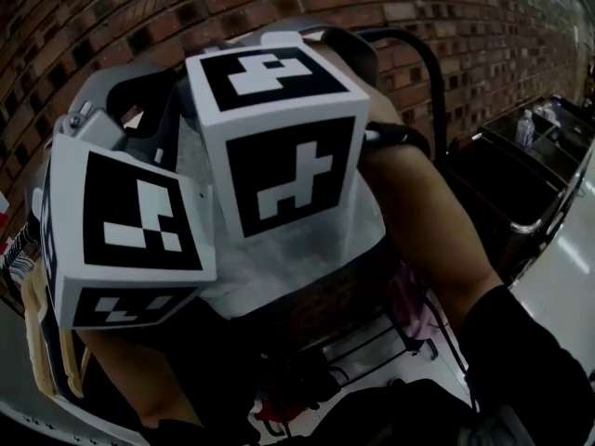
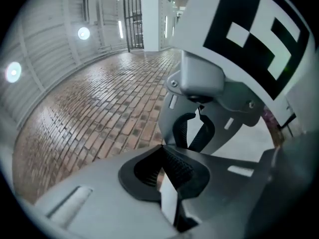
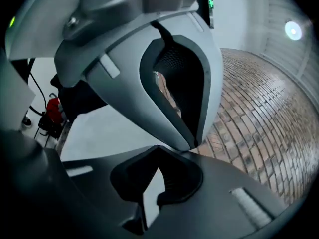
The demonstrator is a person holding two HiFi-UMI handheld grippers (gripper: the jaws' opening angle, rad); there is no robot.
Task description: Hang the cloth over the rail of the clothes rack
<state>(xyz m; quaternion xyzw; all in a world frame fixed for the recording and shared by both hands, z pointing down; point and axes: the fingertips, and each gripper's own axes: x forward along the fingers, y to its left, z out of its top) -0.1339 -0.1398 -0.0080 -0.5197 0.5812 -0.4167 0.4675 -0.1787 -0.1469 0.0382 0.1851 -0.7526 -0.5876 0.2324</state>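
Your left gripper (image 2: 161,151) is squeezing its fingers (image 2: 180,169) together on a white strip of the cloth (image 2: 168,200). Your right gripper (image 3: 158,148) is doing likewise, its fingers (image 3: 175,176) clamping a white strip of the same cloth.

Only the two gripper views are showing these grips. In the head view the marker cubes (image 1: 279,147) are covering the fingers. Each gripper view is also showing the other gripper just ahead, the two pointing at each other and very near.

The head view alone is showing the rest of the cloth, which is spreading as a pale sheet below and between the cubes, in front of the brick wall (image 1: 112,17). It is also showing the black rail (image 1: 432,82) curving behind and to the right of the right cube. Whether the cloth is touching the rail you cannot tell from any view.

You are holding both grippers up close to the head camera, side by side, the left one sitting lower than the right. Your right forearm (image 1: 428,221) is reaching up bare from the lower right, with a dark sleeve (image 1: 530,370) covering the arm from the elbow down.

Further right, black bins (image 1: 507,184) are standing along the wall, and a bottle (image 1: 525,128) is standing upright at the far one. Whether it is inside that bin is unclear.
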